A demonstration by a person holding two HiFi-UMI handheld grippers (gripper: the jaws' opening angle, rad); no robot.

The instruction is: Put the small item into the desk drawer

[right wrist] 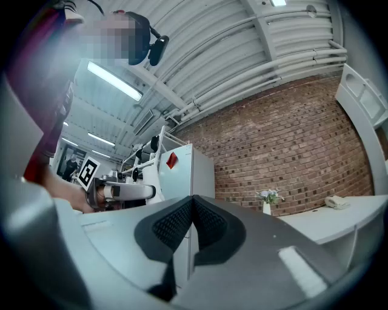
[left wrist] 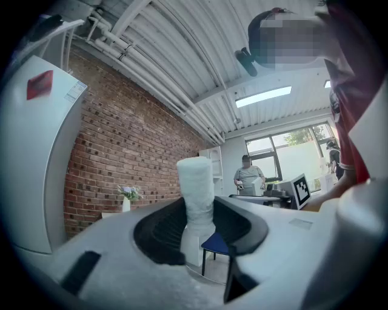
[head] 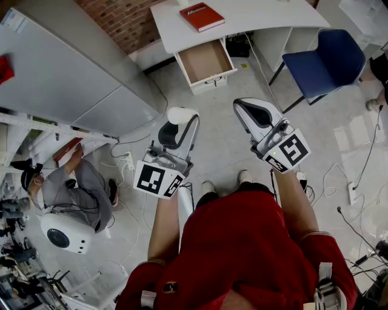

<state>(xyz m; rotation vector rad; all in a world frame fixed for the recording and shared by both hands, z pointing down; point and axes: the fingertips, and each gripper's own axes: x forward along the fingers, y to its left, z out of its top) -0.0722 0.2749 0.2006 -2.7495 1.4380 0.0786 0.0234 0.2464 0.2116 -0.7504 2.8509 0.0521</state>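
Observation:
In the head view my left gripper (head: 180, 123) is shut on a small white cylinder (head: 182, 115), which stands up out of the jaws. The left gripper view shows this white roll (left wrist: 196, 181) clamped upright between the dark pads (left wrist: 159, 233). My right gripper (head: 247, 108) is held level beside it, shut with nothing in it; the right gripper view shows its pads (right wrist: 176, 223) touching. The white desk (head: 267, 15) stands ahead across the floor, its drawer (head: 206, 62) pulled open and empty. Both grippers are well short of the drawer.
A red book (head: 202, 16) lies on the desk. A blue chair (head: 326, 60) stands right of the drawer, and a tall white cabinet (head: 66, 79) at the left. A person (head: 73, 184) sits on the floor at the left. Cables (head: 357, 175) trail over the floor.

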